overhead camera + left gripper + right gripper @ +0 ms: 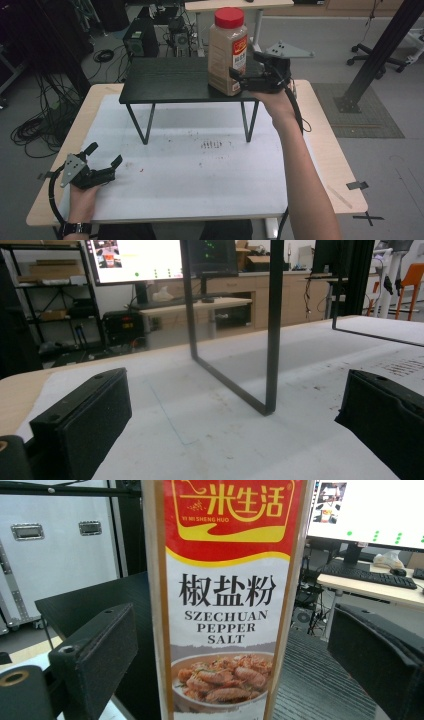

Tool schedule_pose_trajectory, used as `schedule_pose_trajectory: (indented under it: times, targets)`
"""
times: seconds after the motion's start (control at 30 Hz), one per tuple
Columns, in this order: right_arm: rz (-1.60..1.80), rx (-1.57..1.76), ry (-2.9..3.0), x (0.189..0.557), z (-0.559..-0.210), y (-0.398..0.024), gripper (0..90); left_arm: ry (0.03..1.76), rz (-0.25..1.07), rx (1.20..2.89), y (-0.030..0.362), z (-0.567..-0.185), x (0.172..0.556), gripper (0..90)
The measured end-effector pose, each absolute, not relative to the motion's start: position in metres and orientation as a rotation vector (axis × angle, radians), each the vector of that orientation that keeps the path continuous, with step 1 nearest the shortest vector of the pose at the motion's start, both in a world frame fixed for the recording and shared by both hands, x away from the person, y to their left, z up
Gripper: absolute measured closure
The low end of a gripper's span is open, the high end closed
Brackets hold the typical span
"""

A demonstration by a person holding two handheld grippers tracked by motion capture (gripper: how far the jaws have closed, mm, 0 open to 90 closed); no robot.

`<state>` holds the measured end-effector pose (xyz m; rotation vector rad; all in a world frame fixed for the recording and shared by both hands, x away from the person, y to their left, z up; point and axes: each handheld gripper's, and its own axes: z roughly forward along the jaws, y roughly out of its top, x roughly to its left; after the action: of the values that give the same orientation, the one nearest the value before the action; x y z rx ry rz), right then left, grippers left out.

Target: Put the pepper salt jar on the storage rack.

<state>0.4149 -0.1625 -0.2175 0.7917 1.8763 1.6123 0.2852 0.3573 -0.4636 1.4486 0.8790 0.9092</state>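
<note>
Item: one jar of Szechuan pepper salt (228, 51), tall, clear-sided, red screw cap, red and white label; it stands upright on the black raised shelf (170, 82), at that shelf's right front corner. The shelf, a dark flat top on thin black wire legs, stands at the far half of the white table mat (200, 170). Right gripper (244, 77): held level at the shelf's right end, reaching in toward the jar from the right; its jaws stand spread, one on each side of the jar's lower body, and in the right gripper view (235, 660) a gap shows between each black pad and the jar wall, so the jar is between them but not pinched. Left gripper (104, 159): resting low on the mat, well in front of the shelf and off its left front leg, jaws spread wide with nothing between them; the left gripper view (235, 430) looks along the bare mat at a shelf leg (272, 340). Small dark specks (211, 145) lie on the mat just in front of the shelf's right leg.
</note>
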Motion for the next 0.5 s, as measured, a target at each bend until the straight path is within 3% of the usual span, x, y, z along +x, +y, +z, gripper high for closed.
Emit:
schedule_pose_trajectory:
  times: [0.5]
  targets:
    - [1.623,0.749,1.880,0.394,-0.213,-0.175,6.2,0.878,0.910,1.450,0.357,-0.464,0.285,0.4]
